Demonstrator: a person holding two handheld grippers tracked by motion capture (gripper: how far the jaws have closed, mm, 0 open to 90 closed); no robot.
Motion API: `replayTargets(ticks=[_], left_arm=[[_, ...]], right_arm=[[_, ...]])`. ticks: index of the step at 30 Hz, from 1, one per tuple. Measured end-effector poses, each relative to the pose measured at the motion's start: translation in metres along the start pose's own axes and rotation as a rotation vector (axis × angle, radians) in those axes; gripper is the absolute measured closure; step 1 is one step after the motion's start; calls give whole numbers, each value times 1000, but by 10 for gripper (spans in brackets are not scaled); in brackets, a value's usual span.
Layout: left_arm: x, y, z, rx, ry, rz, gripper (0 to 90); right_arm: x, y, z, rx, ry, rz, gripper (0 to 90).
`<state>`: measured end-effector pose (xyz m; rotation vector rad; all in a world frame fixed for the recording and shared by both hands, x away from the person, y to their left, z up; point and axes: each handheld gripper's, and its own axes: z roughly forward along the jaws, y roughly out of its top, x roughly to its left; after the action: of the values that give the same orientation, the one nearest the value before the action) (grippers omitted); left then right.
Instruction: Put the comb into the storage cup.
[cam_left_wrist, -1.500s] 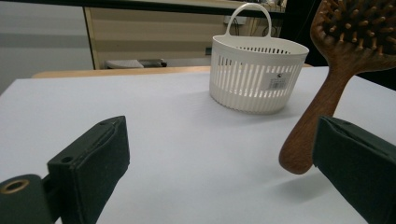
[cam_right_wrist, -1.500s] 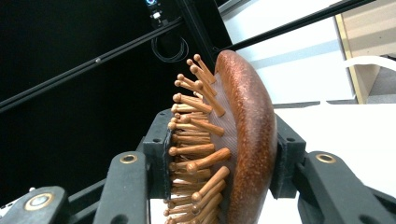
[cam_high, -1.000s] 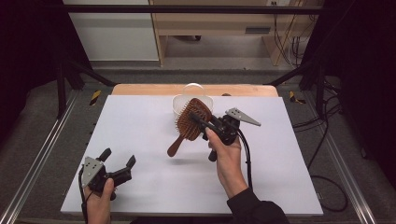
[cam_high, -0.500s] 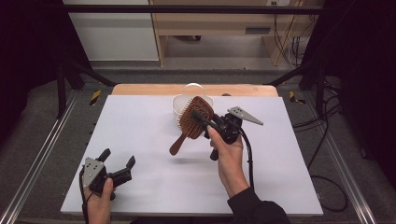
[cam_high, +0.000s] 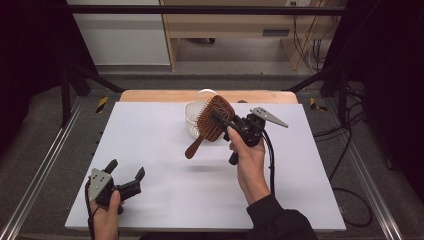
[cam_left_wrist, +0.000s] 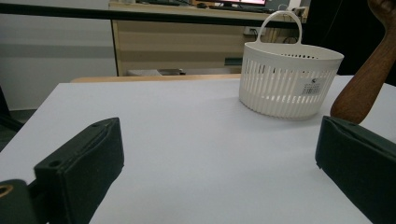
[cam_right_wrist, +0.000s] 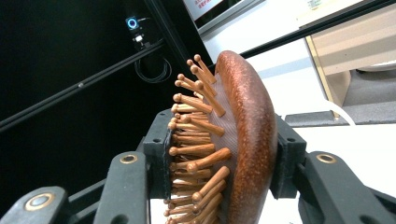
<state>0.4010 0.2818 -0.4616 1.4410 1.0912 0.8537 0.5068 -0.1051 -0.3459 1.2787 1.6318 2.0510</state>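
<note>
The table (cam_high: 150, 150) is covered by a white sheet, and a white slotted basket (cam_high: 192, 117) stands near its far edge, upright, handle at the back. The brush (cam_high: 212, 120) is already lifted clear of the table and is held in the air just in front of and partly over the basket, head up and handle slanting down toward the near left. By judgement, the pick-up is done; what is left is for the brush to be carried over the rim, lowered into the basket and released.

The right gripper (cam_high: 227, 122) is clamped on the brush head: in the right gripper view one pad (cam_right_wrist: 159, 154) is pressed against the bristle side and the other against the smooth wooden back, so the head (cam_right_wrist: 243, 140) sits squarely between the jaws at a half-wide spread.

The left gripper (cam_high: 125, 177) is rested low at the near left of the table, well apart from the basket, with its jaws spread wide and nothing between them; the brush handle (cam_left_wrist: 362, 88) is seen beyond its right jaw.
</note>
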Motion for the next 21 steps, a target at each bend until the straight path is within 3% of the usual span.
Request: replayTargets(ticks=[21], left_arm=[[1, -1, 0, -6, -2, -1, 10]], right_arm=[[5, 33, 11, -65, -10, 11, 524]])
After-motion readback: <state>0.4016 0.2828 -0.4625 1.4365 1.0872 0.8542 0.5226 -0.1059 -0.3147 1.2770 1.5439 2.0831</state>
